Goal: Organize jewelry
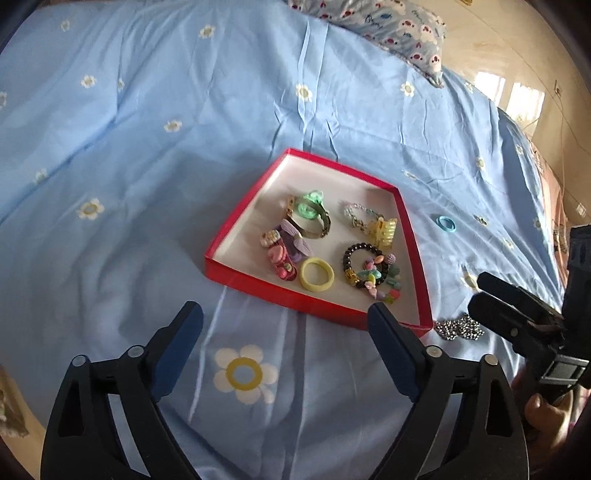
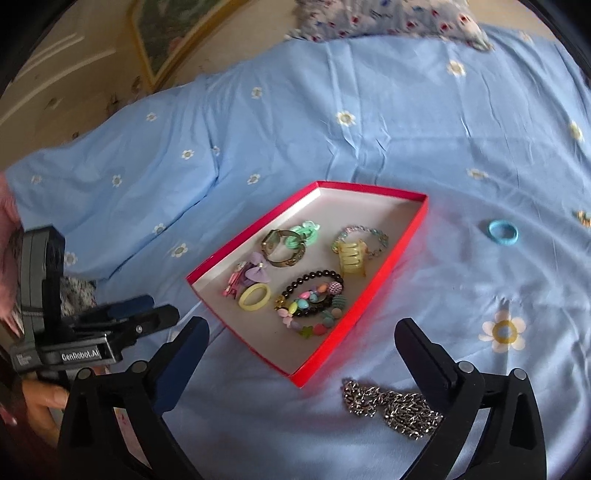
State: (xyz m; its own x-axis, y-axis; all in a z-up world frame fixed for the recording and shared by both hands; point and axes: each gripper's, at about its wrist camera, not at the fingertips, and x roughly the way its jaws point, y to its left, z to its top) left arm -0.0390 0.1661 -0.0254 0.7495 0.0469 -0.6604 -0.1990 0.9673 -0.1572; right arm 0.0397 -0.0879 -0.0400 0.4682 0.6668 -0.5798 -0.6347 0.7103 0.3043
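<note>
— Both grippers first: how do they stand?

— Left gripper [image 1: 286, 319] is spread wide with nothing between its blue pads, hovering over the blue flowered bedsheet [image 1: 147, 147] just in front of the red box [image 1: 317, 302]. Right gripper [image 2: 301, 339] is likewise released and empty, its jaws wide apart above the sheet at the box's near corner.

— And the jewelry?

— Most of it lies inside the box: a yellow hair ring [image 2: 254, 296], a black bead bracelet [image 2: 314, 278], a string of coloured beads [image 2: 306, 314], a yellow claw clip [image 2: 352, 260], a watch [image 2: 282, 251] with a green chain link [image 2: 301, 232] touching it, a pale beaded bracelet [image 2: 364, 234] behind the clip, and a purple bow clip [image 2: 255, 271].

— Anything outside?

— Two pieces. A silver chain [image 2: 393, 408] is heaped on the sheet just beside the box's near corner, partly between the right gripper's fingers but untouched. A small blue ring [image 2: 503, 232] lies on the sheet well apart from the box, on its right side.

— Anything else in view?

— A patterned pillow [image 1: 399, 26] at the far end of the bed.
</note>
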